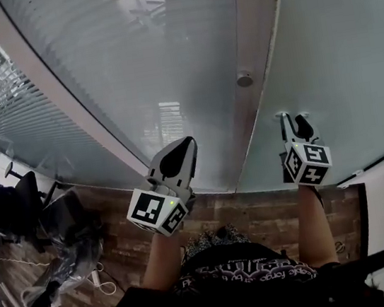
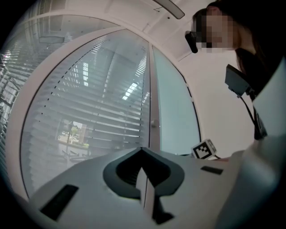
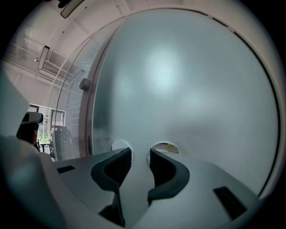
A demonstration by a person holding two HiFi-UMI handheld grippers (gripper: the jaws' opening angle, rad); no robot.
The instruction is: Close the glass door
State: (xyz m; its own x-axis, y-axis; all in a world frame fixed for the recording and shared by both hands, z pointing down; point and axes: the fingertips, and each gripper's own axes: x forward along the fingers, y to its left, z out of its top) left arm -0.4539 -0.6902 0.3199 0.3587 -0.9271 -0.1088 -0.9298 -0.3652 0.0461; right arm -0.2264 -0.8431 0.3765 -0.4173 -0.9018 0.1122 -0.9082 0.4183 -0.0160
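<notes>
The frosted door (image 1: 338, 56) fills the right of the scene, its left edge along the frame (image 1: 250, 40), which carries a small round fitting (image 1: 244, 79). Whether the door sits flush in the frame cannot be told. The right gripper (image 1: 292, 118) has its jaws a narrow gap apart with nothing between them. In the right gripper view its tips (image 3: 139, 151) are at or just short of the glass, low on the panel. The left gripper (image 1: 187, 143) has its jaws pressed together and empty. It hangs free before the slatted glass wall (image 1: 116, 75) left of the frame, taking no part. The likely trouble is slip: hard tips on smooth glass have little purchase, so a push at an angle could skate sideways toward the frame. A hard shove could also bang the door into the frame. The left gripper, near that edge, could be caught if it drifts right.
</notes>
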